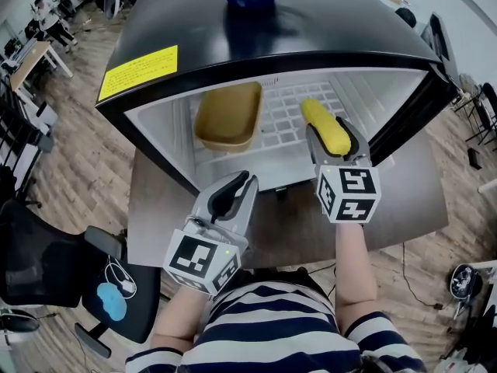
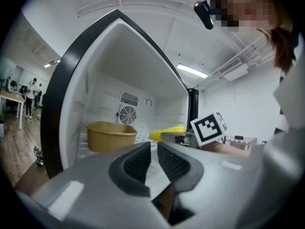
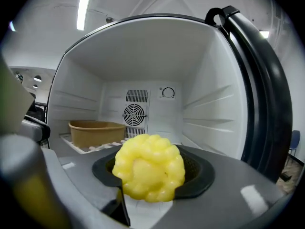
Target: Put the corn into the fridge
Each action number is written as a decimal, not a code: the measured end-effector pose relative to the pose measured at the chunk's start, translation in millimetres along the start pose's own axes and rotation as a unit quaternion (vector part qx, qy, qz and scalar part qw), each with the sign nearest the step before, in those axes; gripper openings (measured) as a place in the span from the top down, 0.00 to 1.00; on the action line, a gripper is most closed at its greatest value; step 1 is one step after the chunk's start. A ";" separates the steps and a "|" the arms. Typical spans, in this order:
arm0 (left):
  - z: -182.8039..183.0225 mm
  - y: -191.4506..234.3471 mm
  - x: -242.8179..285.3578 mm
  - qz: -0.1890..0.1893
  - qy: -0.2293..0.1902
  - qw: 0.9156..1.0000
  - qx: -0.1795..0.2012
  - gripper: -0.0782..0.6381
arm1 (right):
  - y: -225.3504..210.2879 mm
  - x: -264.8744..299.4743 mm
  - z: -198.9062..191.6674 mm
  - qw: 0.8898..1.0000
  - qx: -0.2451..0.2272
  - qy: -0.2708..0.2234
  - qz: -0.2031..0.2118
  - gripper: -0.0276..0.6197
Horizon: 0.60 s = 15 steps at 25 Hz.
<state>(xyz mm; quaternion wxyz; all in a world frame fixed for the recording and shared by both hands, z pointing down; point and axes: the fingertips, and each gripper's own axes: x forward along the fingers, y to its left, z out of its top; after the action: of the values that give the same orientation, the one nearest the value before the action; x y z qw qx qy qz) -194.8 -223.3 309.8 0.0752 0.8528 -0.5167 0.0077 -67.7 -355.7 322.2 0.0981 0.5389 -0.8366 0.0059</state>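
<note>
- The fridge [image 1: 155,61] stands open, its wire shelf [image 1: 283,127] bare to the right of the tan tub [image 1: 229,115].
- The right gripper [image 1: 332,140] is clamped on the corn [image 1: 320,116], inside at the shelf's right. It is best lowered flat onto the wires, clear of the tub, before letting go.
- The left gripper [image 1: 242,181] hangs outside the fridge, jaws drawn together on nothing.

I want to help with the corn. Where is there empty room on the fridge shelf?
The bare white shelf between the brown tub and the right wall is free, around where the corn is held. The left side is crowded by the tub.
</note>
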 end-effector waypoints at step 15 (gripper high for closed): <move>-9.3 -14.4 11.6 -0.037 0.016 0.999 -0.003 0.89 | -2.4 2.6 -14.8 0.998 -0.024 0.049 -0.011 0.57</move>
<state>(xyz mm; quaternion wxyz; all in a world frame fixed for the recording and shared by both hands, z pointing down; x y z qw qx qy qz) -176.1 -225.7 318.3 0.0861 0.8707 -0.4839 0.0176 -64.2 -357.4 336.8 0.1517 0.5443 -0.8250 0.0109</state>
